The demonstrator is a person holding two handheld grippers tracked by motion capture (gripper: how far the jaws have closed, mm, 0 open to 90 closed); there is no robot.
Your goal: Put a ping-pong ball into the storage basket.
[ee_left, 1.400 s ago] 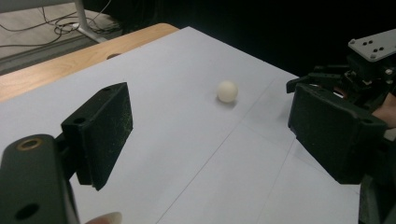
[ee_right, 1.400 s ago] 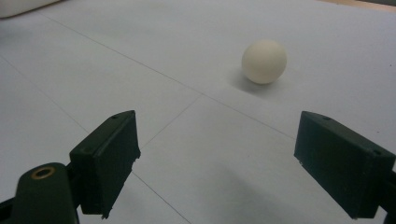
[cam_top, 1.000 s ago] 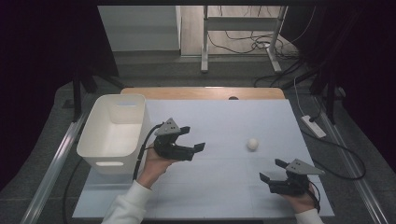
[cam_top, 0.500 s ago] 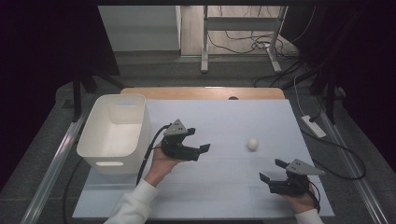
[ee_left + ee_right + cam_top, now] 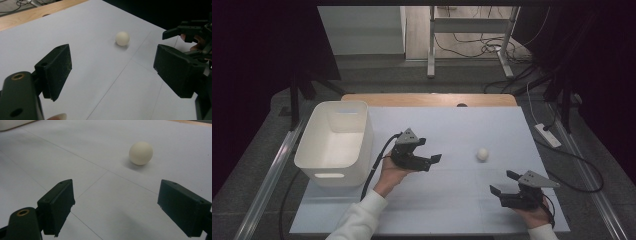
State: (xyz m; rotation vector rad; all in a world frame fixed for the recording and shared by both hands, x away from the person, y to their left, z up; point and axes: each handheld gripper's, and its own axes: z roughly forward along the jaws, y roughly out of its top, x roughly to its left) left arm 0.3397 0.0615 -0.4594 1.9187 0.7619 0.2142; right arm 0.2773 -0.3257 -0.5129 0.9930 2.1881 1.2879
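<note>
A small white ball (image 5: pixel 482 154) rests on the pale sheet (image 5: pixel 447 210) covering the table, right of centre. My left gripper (image 5: pixel 430 161) hovers to the ball's left, pointed toward it, jaws open and empty. In the left gripper view the ball (image 5: pixel 122 38) lies ahead, beyond the gap of that gripper (image 5: pixel 113 55). My right gripper (image 5: pixel 503 182) sits low near the front right, open and empty. The ball (image 5: pixel 140 153) lies ahead and slightly right in the right gripper view, past the open gripper (image 5: pixel 116 192).
A white plastic bin (image 5: pixel 334 142) stands at the table's left side, empty as far as I see. A wooden table edge (image 5: pixel 427 99) runs along the back. A power strip (image 5: pixel 548 135) and cables lie on the floor to the right.
The left gripper has moved to the right, toward the ball, and a little lower. The right gripper and the ball have stayed put.
</note>
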